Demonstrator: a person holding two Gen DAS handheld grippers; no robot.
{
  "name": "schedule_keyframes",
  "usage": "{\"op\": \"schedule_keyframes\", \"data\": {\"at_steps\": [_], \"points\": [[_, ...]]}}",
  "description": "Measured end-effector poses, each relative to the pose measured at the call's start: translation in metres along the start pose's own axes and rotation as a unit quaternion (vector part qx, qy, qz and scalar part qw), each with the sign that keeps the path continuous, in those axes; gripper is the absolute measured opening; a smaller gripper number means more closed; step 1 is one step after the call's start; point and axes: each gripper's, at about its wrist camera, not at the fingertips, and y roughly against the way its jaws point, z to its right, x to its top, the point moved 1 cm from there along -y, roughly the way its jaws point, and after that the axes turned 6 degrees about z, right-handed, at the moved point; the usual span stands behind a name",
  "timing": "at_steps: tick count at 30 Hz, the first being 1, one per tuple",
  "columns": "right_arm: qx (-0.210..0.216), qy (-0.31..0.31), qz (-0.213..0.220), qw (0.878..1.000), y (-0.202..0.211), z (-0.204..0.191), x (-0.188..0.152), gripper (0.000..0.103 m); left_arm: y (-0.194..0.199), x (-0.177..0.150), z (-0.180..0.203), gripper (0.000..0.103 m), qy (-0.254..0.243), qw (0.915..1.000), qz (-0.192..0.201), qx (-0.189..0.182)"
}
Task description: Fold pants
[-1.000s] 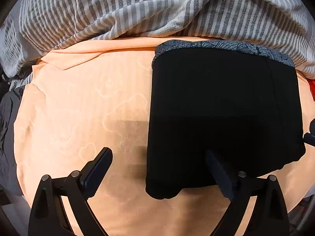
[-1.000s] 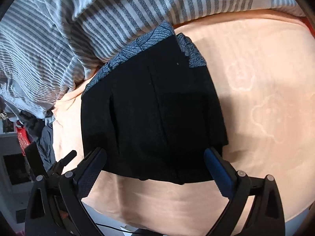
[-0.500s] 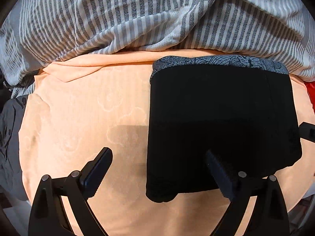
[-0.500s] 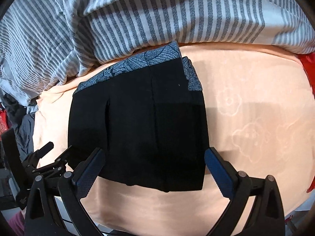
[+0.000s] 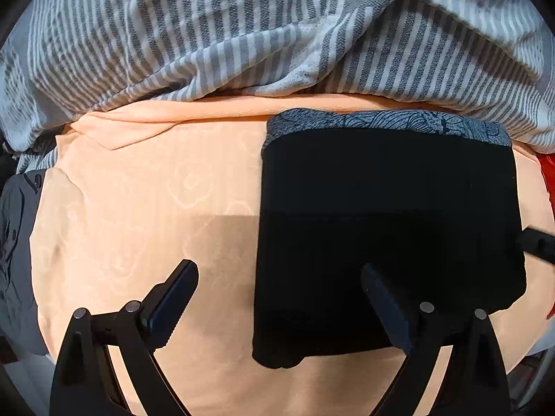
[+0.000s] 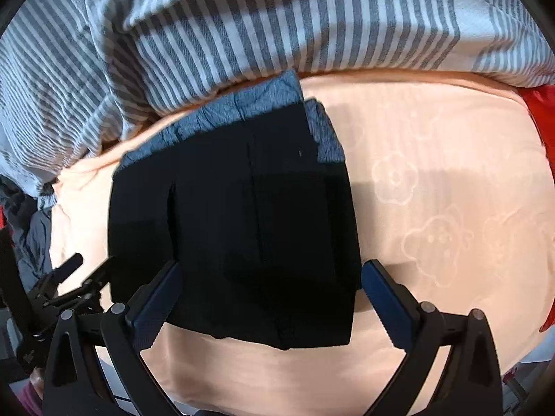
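Pulling back now, both grippers, and the view over the bed widens with them! Over on the left, the peach sheet [image 5: 138, 215] lies bare, a dark grey garment [image 5: 14, 228] slumped off its left edge, and the striped duvet [image 5: 242, 34] bunched along the far side shows more of itself than it did 1 second ago. The left gripper [image 5: 279, 298] hovers just above the sheet, jaws spread wide and holding nothing, its left finger [image 5: 173, 298] over bare sheet and its right finger over the near left part of the pants [image 5: 388, 228].

And there they are: the black pants, folded into 1 compact rectangle, flat on the sheet toward its right side, the blue patterned waistband [image 5: 385, 123] peeking out at the far edge just beside the duvet. At the right rim of the left view, the tip of the right tool pokes in.

Swinging to the right view, the right gripper [image 6: 270, 298] also stands wide and empty, fingers straddling the near edge of the bundle without touching it. Half a second back, this camera sat more side-on; now it faces the fold more squarely. Further right, open sheet and a red item [image 6: 541, 111] at the edge.

My read: the fold looks finished, and this retreat is the release.
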Motion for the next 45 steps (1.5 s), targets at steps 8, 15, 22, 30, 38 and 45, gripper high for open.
{"op": "schedule_keyframes", "data": {"at_steps": [8,15,22,30,38,45], "points": [[0.137,-0.018,0.018,0.99,0.012,-0.011,0.009,0.102,-0.004,0.004,0.003,0.096,-0.001,1.0,-0.008,-0.001],[0.12,-0.045,-0.011,0.992,-0.02,0.014,-0.005,0.102,-0.022,-0.002,0.012,0.096,-0.016,0.9994,-0.03,-0.003],[0.158,-0.051,-0.018,0.986,-0.026,0.024,-0.005,0.103,-0.032,-0.004,0.015,0.096,-0.011,0.9993,-0.034,-0.007],[0.189,-0.081,-0.007,0.979,-0.024,0.037,-0.006,0.103,-0.04,-0.005,0.017,0.096,-0.011,0.9994,-0.031,-0.008],[0.171,-0.028,-0.012,0.985,-0.023,0.024,-0.005,0.103,-0.049,-0.004,0.014,0.102,-0.002,0.999,-0.043,-0.006],[0.189,-0.075,0.021,0.979,0.004,0.06,0.007,0.103,-0.043,0.018,-0.005,0.102,0.008,0.9959,-0.037,-0.082]]}}
